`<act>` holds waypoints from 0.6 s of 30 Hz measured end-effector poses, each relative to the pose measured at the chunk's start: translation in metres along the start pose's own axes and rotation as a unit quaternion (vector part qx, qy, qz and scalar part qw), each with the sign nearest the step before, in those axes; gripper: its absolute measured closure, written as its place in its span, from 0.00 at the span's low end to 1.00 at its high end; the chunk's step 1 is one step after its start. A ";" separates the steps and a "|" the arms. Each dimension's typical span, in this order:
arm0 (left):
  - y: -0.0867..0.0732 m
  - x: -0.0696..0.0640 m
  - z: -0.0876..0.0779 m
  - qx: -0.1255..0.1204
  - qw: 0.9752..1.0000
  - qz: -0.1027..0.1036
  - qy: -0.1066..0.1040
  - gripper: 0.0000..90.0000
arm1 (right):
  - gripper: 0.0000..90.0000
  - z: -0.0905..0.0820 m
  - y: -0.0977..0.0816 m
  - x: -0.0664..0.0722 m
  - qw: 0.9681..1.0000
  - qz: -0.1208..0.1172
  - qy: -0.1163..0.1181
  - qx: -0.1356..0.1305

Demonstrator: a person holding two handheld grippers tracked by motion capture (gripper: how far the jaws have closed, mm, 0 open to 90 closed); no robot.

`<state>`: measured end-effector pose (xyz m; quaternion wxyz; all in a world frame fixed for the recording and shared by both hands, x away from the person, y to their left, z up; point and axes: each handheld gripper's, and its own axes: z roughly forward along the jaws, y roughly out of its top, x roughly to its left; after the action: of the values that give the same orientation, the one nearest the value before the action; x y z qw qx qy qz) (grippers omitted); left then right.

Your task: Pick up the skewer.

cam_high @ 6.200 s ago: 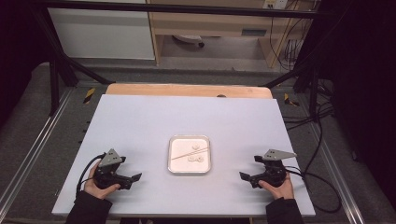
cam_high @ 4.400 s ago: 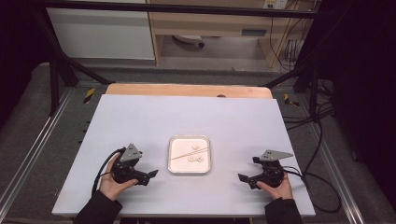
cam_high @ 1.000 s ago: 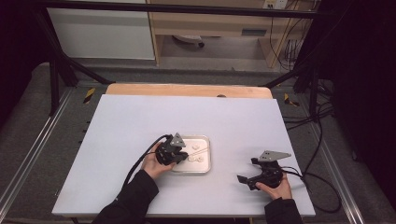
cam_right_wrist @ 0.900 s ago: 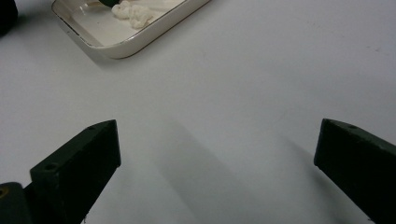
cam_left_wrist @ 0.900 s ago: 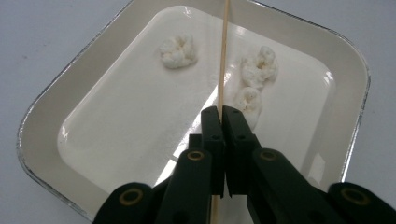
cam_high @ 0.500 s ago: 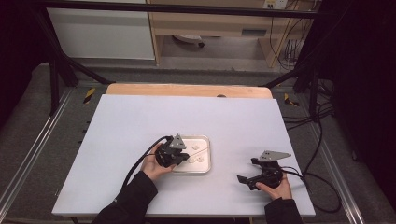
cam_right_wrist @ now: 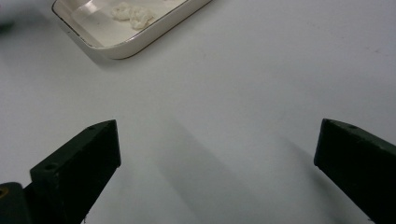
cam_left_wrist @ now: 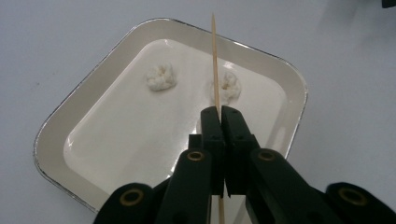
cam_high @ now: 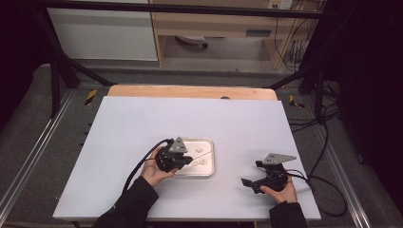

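Left gripper: the black two-jaw left gripper is clenched on a thin, pale wooden skewer, pinching it partway along, so a long pointed length juts ahead of the jaws and a short tail runs back between them.
Skewer: it hangs over the shallow, rounded-rectangle white tray with a metal rim, its tip out past the tray's far rim in the left gripper view.
Tray: it lies on the white table, nearer the front edge than the back and about midway between the left and right edges.
Targets: two small, lumpy white food pieces lie in the tray's far half; the second sits just beside the skewer's line.
Step in hand: judged as spearing a piece with the skewer.
Doing it well: tilt the tip down, draw back so the point sits over a lump's middle, then push straight along the skewer's length; a sideways push would likely slide the lump or twist the stick in the pads.
Right gripper: the black right gripper rests released, jaws wide apart, near the table's front right corner, well apart from the tray; it could steady the tray's rim.
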<state>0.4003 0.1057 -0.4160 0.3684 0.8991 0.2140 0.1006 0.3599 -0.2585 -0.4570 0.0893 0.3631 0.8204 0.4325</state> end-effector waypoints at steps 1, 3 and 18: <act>0.000 -0.001 -0.001 0.001 1.000 0.002 0.000 0.98 | 0.01 0.000 0.000 0.000 1.000 0.001 0.000 0.001; -0.001 -0.002 -0.003 0.002 1.000 0.001 0.000 0.98 | 0.01 0.000 0.001 0.001 1.000 -0.001 0.000 0.000; 0.000 -0.012 -0.009 0.004 1.000 -0.004 -0.002 0.98 | 0.01 0.000 0.011 0.011 0.999 -0.032 -0.007 0.002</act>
<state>0.3860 0.1060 -0.4101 0.3660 0.8998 0.2172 0.0961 0.3575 -0.2470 -0.4462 0.1084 0.3399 0.8318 0.4253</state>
